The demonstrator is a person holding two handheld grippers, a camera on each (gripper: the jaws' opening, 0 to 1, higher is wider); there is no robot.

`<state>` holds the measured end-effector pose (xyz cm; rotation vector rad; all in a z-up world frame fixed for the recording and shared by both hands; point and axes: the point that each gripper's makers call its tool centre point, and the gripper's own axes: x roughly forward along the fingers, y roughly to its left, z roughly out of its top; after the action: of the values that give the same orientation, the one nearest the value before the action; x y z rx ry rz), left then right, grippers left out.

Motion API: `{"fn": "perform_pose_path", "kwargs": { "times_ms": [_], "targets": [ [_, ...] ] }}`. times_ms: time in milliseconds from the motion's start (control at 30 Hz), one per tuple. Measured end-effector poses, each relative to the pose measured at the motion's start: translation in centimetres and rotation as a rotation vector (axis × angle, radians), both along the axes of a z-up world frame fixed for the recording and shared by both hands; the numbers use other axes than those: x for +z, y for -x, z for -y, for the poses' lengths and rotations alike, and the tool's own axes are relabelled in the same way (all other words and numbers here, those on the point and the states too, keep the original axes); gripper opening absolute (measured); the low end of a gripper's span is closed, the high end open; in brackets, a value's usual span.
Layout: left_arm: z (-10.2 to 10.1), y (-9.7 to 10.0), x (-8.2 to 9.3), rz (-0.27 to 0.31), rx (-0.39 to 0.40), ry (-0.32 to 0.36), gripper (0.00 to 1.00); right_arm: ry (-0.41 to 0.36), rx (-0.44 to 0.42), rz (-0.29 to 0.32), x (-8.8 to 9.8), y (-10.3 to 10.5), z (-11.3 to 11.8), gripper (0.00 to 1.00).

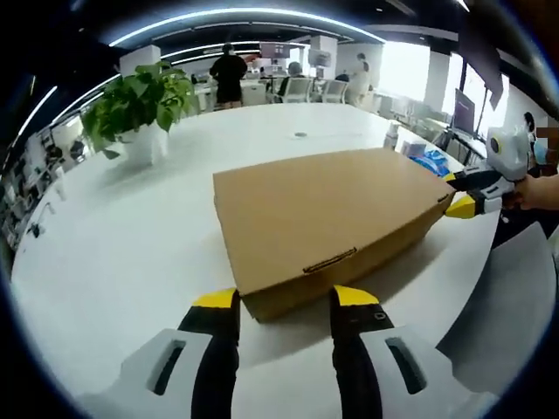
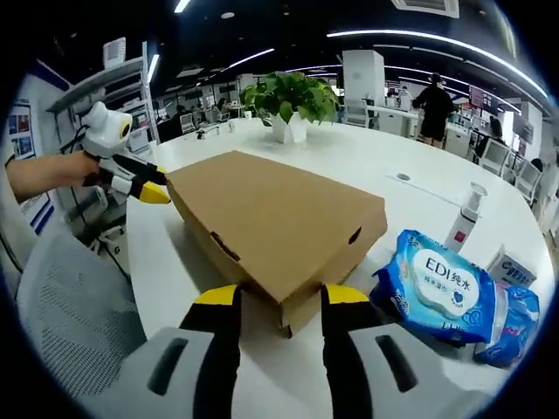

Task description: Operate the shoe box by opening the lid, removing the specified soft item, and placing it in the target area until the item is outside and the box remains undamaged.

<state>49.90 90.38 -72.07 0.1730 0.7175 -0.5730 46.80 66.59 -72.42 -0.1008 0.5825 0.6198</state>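
A closed brown cardboard shoe box point(image 1: 332, 218) lies flat on the white table point(image 1: 131, 253). My left gripper point(image 1: 286, 301) stands open, its yellow-tipped jaws either side of the box's near corner. At the box's far right corner my right gripper point(image 1: 455, 192) comes in, held by a hand, with its yellow tips apart at the lid edge. In the right gripper view the box point(image 2: 279, 218) sits just past my open right gripper point(image 2: 279, 297). The left gripper point(image 2: 150, 186) touches the box's far left corner. The lid is down, so the contents are hidden.
A blue wet-wipes pack point(image 2: 437, 292) and a second blue pack point(image 2: 515, 327) lie right of the box, with a small white bottle point(image 2: 463, 218) behind. A potted plant point(image 1: 140, 105) stands further back. A grey mesh chair point(image 2: 70, 305) is beside the table edge. People stand far off.
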Motion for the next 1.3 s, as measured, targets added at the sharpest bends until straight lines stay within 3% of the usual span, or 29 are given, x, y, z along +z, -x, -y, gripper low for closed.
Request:
{"fn": "perform_pose_path", "kwargs": {
  "times_ms": [433,1300],
  "targets": [
    [0.0,-0.7,-0.8,-0.025,0.008,-0.027,0.35,0.024,-0.004,-0.006,-0.7,-0.4,0.1,0.33],
    [1.5,-5.9,-0.9,-0.026,0.013,-0.027,0.35,0.042,-0.007,-0.018,-0.7,-5.7,1.7,0.33]
  ]
}}
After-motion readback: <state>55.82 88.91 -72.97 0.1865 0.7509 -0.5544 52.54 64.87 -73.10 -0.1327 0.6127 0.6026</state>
